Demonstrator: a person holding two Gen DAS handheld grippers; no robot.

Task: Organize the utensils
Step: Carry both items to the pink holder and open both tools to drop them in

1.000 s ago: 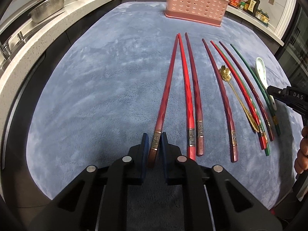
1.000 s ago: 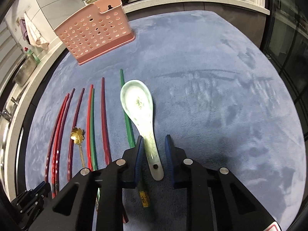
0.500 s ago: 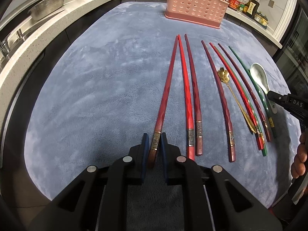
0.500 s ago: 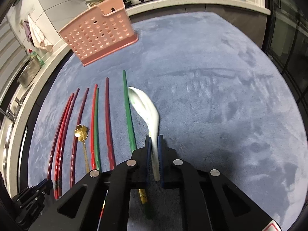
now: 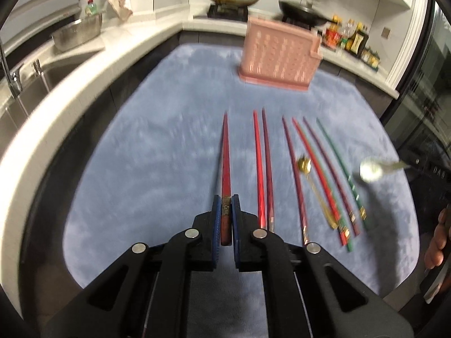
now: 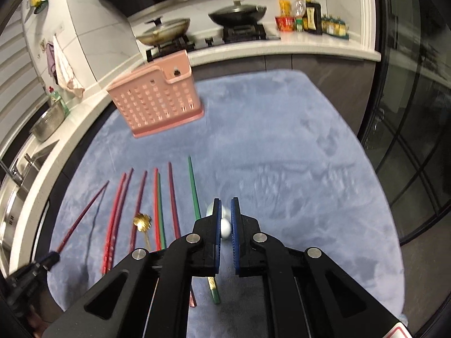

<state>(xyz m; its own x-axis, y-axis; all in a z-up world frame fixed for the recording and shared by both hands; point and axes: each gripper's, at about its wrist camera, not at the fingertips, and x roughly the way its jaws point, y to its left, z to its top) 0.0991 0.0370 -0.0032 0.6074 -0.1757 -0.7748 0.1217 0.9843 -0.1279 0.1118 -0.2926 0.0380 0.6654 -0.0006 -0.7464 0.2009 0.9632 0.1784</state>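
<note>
My left gripper (image 5: 224, 205) is shut on a red chopstick (image 5: 225, 157) and holds it lifted off the blue mat, tip pointing away. It also shows in the right wrist view (image 6: 81, 219). My right gripper (image 6: 224, 211) is shut on the pale ceramic spoon (image 6: 225, 226), lifted above the mat; the spoon shows in the left wrist view (image 5: 372, 170). Several red, maroon and green chopsticks (image 5: 266, 166) and a small gold spoon (image 5: 305, 166) lie in a row on the mat. A pink perforated utensil holder (image 5: 277, 56) stands at the far side.
The blue mat (image 6: 282, 155) covers the table. A white counter with a sink and metal bowl (image 5: 76, 32) curves along the left. A stove with pans (image 6: 236, 14) and bottles (image 6: 310, 17) are behind. A glass door (image 6: 417, 140) is at the right.
Both grippers have lifted with their items. The red chopstick has left the mat and the row. The spoon, gripped half a second ago, is raised. Both views tilted up toward the kitchen.
</note>
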